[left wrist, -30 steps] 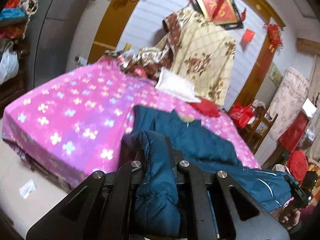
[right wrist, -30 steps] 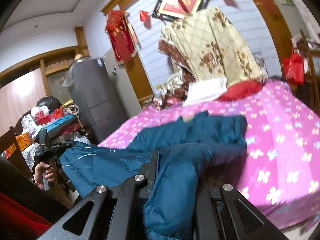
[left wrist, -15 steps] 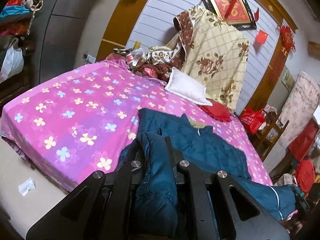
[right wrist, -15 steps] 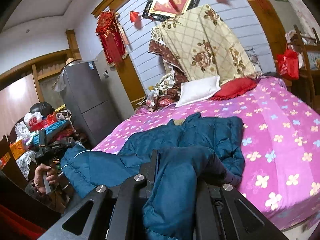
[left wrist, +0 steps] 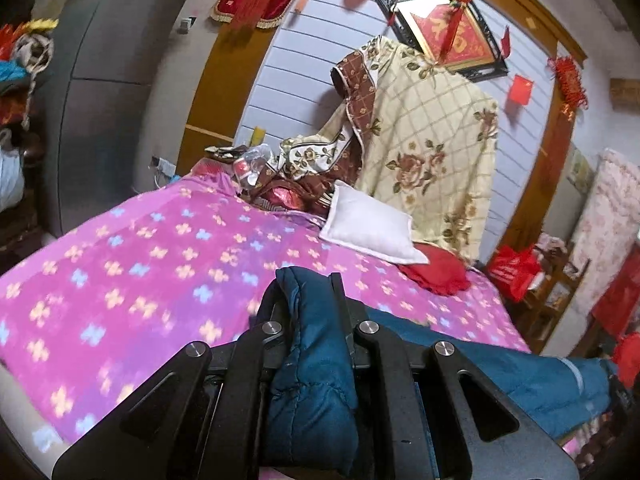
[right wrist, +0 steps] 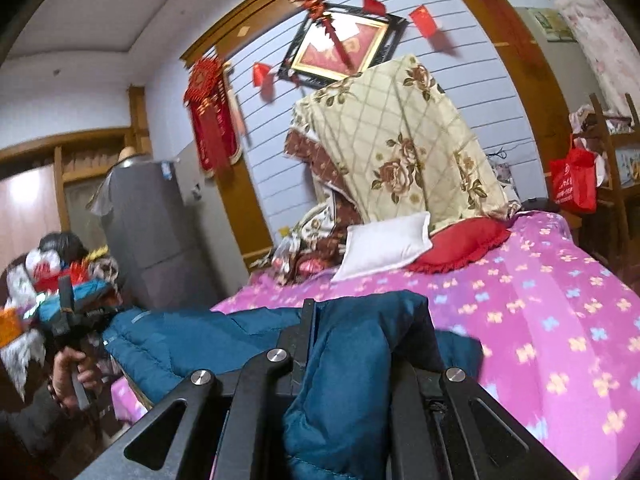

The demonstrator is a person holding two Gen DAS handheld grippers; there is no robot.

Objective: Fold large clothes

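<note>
Bed [left wrist: 120,272]: pink flowered cover.
Quilt [left wrist: 432,152]: cream, rose-printed, propped at the headboard.
Jacket [right wrist: 192,340]: blue, padded, stretched between both grippers above the bed's near edge.
Pillow [left wrist: 368,232]: white, beside a red cushion [left wrist: 436,272].
Left gripper [left wrist: 310,304]: fingers clamped on a jacket fold.
Right gripper [right wrist: 360,320]: fingers clamped on another jacket fold.

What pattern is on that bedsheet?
The bedsheet is bright pink with small yellow and pale blue flowers; the left wrist view shows it best.
</note>
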